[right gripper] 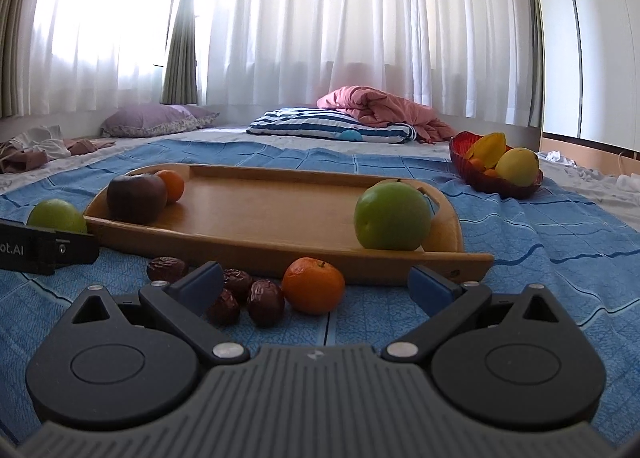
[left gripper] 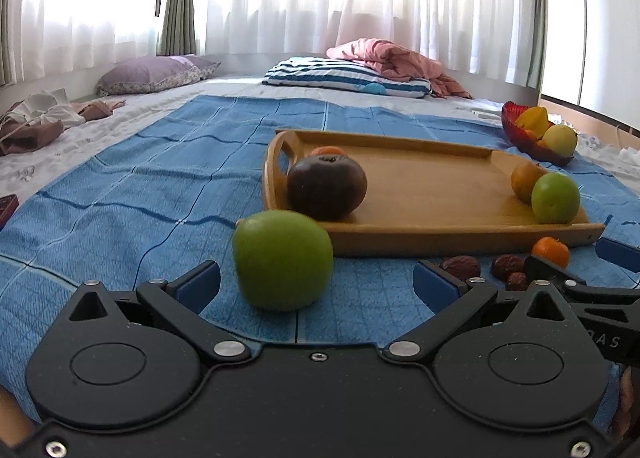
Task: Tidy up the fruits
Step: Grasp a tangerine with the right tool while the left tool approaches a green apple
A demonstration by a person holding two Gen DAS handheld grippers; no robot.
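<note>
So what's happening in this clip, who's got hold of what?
Nothing is held yet. The left gripper is open around a green apple lying on the blue cloth in front of the wooden tray. The right gripper is open too, near a small orange and some dried dates. Several fruits already sit on the tray.

cloth (left gripper: 120, 193) blue, spread | pillows: purple (left gripper: 152, 73), striped (left gripper: 344, 75) | pink blanket (left gripper: 400, 59) | white curtains (right gripper: 360, 17)
</note>
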